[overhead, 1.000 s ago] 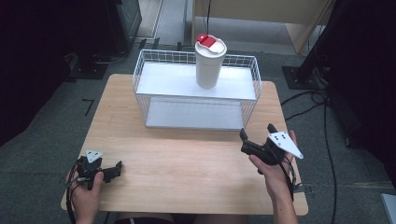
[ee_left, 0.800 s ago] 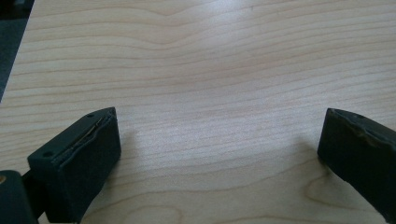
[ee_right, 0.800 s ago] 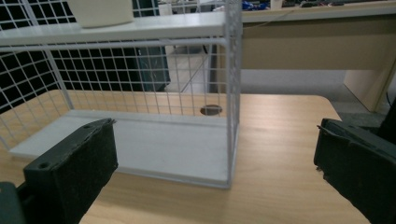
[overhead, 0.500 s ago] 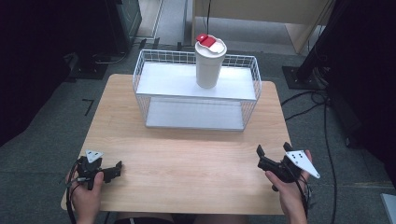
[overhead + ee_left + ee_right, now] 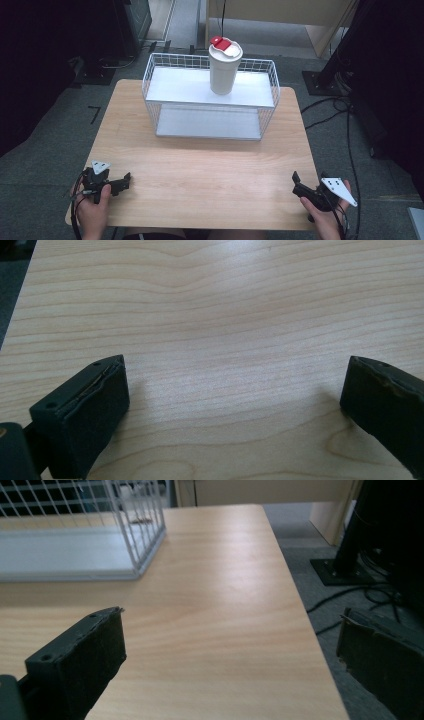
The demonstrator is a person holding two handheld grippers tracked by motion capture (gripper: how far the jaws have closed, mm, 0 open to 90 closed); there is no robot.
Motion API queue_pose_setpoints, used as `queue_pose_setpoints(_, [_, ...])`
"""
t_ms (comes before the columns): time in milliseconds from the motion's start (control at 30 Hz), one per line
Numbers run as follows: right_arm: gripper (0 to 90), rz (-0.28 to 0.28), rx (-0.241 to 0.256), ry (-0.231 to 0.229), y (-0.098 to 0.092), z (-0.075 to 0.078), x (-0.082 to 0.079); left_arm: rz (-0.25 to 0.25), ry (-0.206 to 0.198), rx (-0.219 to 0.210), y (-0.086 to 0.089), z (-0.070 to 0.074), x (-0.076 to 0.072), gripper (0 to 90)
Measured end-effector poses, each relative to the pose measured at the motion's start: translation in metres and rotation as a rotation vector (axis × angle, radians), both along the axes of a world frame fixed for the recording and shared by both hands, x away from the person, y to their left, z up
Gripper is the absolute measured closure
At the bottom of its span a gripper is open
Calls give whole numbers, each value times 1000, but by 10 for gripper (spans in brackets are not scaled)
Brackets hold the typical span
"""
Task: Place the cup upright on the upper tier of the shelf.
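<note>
Here, the high view takes in the white cup [image 5: 225, 67] with its red-tabbed lid, upright on the upper shelf of the wire basket [image 5: 150, 82] at the far side of the worktop [image 5: 210, 165]; my right gripper view catches just a corner of that basket [image 5: 145, 540]; my left gripper view gives bare wood grain [image 5: 215, 315]; my left hand-held gripper [image 5: 122, 182] is spread wide, empty, at the near left corner; my right hand-held gripper [image 5: 296, 184] is likewise released, low at the near right edge, well apart from the cup.
</note>
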State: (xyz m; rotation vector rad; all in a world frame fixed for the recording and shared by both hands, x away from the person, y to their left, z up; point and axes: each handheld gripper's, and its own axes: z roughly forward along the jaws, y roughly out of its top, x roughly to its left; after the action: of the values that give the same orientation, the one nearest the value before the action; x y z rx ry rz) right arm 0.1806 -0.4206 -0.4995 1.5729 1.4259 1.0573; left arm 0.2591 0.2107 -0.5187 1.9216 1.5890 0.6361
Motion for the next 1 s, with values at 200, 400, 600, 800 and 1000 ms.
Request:
queue_pose_setpoints(200, [0,-19,-34,76,-2,-12,-2,0,0,0,0,0,0,0])
queue_pose_setpoints(400, [0,-18,-90,170,-1,-21,1,1,-1,-1,0,0,0,0])
queue_pose_setpoints(600, [0,-7,-97,247,-2,-23,1,0,0,0,0,0,0,0])
queue_pose_setpoints(800, [0,34,-107,375,0,-27,6,1,0,-1,0,0,0,0])
queue_pose_setpoints(1000, [0,45,-51,392,-2,-27,9,0,-1,0,0,0,0,0])
